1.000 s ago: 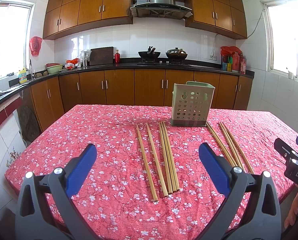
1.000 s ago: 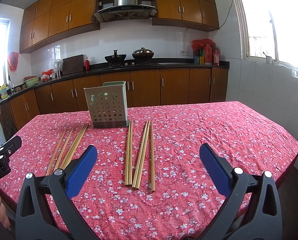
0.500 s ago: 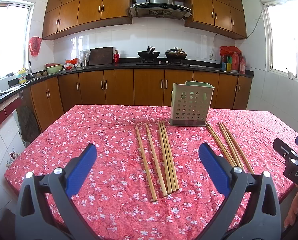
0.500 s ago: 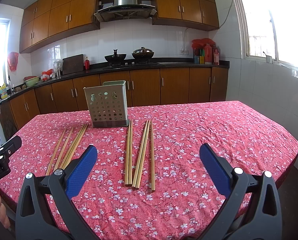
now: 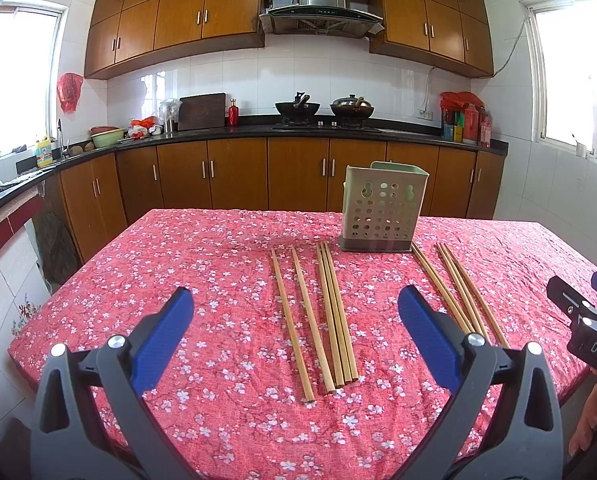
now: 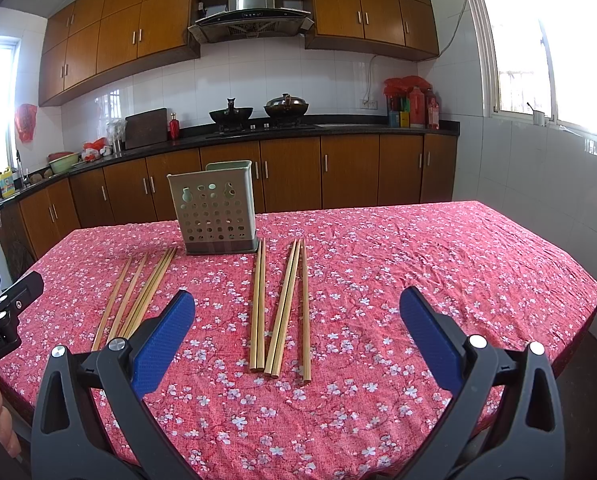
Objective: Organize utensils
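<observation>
A pale green perforated utensil holder point(image 5: 383, 208) point(image 6: 214, 208) stands upright on the red floral tablecloth point(image 5: 178, 272). Two groups of wooden chopsticks lie flat in front of it. The left group point(image 5: 322, 312) point(image 6: 138, 292) lies ahead of my left gripper point(image 5: 294, 320). The right group point(image 5: 458, 288) point(image 6: 282, 304) lies ahead of my right gripper point(image 6: 296, 320). Both grippers hover above the near table edge, open, with nothing between their blue pads point(image 5: 166, 328) point(image 6: 426, 332). The other gripper shows at each view's edge, held by a hand.
The table's near edge runs just under both grippers and its right edge point(image 6: 578, 308) drops to the floor. Wooden cabinets and a black counter point(image 5: 258, 132) with woks, bottles and bowls line the far wall. Windows sit on both sides.
Nothing on the table has moved. Both views have shifted only very slightly and both grippers stay open.
</observation>
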`<action>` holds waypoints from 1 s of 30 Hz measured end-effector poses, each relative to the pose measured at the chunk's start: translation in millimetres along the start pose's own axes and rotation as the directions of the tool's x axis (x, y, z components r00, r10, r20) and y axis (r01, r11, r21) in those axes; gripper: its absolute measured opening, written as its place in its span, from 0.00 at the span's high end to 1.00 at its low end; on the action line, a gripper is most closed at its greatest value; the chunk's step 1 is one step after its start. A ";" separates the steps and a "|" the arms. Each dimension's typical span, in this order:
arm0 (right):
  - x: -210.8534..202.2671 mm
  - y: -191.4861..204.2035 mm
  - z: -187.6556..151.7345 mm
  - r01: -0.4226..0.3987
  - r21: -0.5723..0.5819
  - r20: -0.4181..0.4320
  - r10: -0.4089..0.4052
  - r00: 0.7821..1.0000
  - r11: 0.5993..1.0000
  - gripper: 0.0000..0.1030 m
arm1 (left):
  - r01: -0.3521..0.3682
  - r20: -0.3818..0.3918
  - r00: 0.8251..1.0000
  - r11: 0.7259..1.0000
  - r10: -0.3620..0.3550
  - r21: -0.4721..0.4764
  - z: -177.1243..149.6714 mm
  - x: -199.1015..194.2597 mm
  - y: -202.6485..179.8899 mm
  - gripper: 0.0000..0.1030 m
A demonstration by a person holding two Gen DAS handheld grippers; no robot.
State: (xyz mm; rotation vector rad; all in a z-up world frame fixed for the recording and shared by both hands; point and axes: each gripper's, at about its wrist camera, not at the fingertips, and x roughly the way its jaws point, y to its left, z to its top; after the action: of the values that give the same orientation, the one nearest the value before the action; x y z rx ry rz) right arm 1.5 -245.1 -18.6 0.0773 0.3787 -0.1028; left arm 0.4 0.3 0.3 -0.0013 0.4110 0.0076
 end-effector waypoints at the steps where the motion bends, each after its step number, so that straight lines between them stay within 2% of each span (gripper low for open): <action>1: 0.0 0.0 0.0 0.000 0.000 0.000 0.000 1.000 1.000 0.02 | 0.001 0.000 1.000 1.000 -0.001 0.000 0.1 0.1 0.1 0.04; 30: 4.1 -1.6 -1.2 -0.001 0.007 -0.015 0.002 1.000 1.000 0.02 | -0.002 -0.013 1.000 1.000 0.002 -0.004 6.7 2.1 -4.2 0.04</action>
State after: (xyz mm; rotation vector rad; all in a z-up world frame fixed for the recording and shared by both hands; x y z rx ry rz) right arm 4.6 -246.9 -21.3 0.0858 0.3935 -0.1022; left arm 5.0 -3.9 5.6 -0.0047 0.4242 0.0098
